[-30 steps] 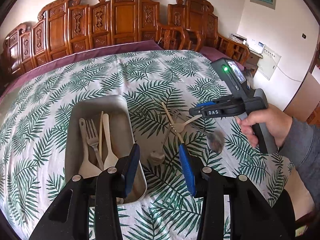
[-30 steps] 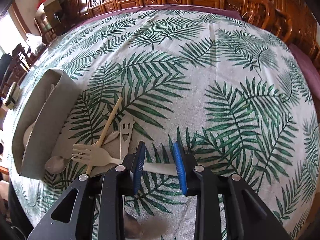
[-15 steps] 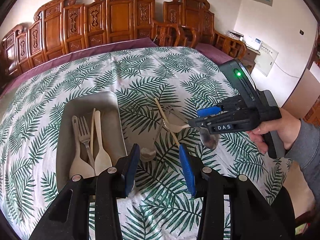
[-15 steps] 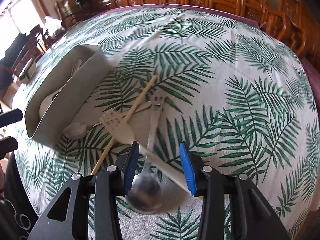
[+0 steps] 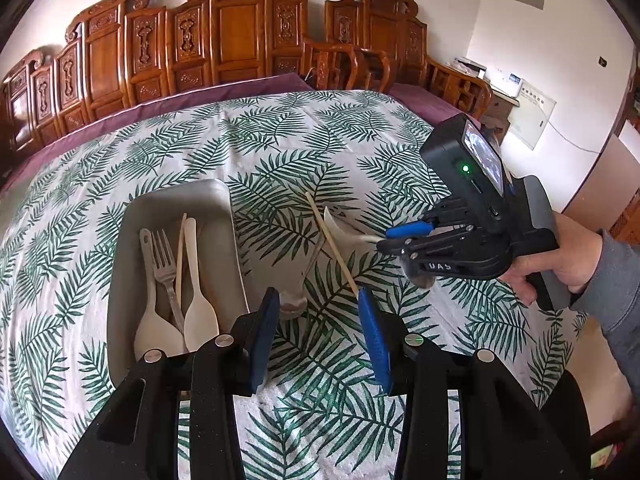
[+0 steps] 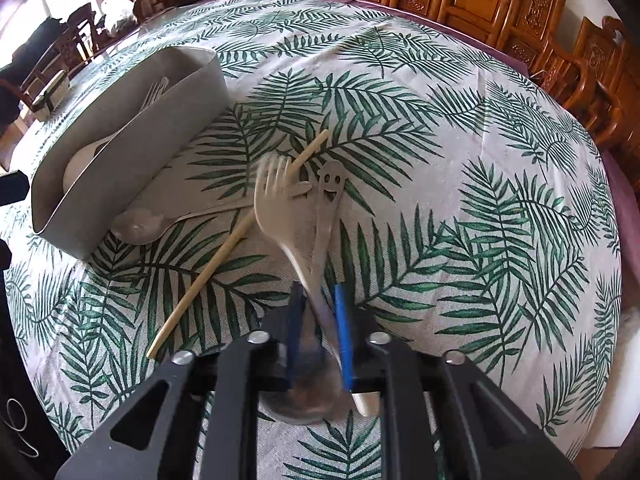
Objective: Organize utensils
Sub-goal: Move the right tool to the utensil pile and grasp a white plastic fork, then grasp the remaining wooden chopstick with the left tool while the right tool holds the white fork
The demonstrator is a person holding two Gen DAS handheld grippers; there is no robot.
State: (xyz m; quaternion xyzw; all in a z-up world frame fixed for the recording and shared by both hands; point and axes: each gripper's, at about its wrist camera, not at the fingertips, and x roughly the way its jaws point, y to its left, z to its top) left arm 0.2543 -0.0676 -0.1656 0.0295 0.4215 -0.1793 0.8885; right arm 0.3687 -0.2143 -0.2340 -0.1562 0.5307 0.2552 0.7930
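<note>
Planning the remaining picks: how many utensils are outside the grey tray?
4: a cream fork, the right gripper closing on its handle; a chopstick crossing under it; a smiley-handled spoon beside it; a spoon against the tray. The gripper may hide more.

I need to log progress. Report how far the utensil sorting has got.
Done: the grey tray already holds two cream spoons, a metal fork and a chopstick. In hand: the right tongs are closing on the cream fork by its handle. Left on the cloth: a chopstick, the smiley-handled metal spoon and another spoon beside the tray. The left tongs hang open and empty.
</note>
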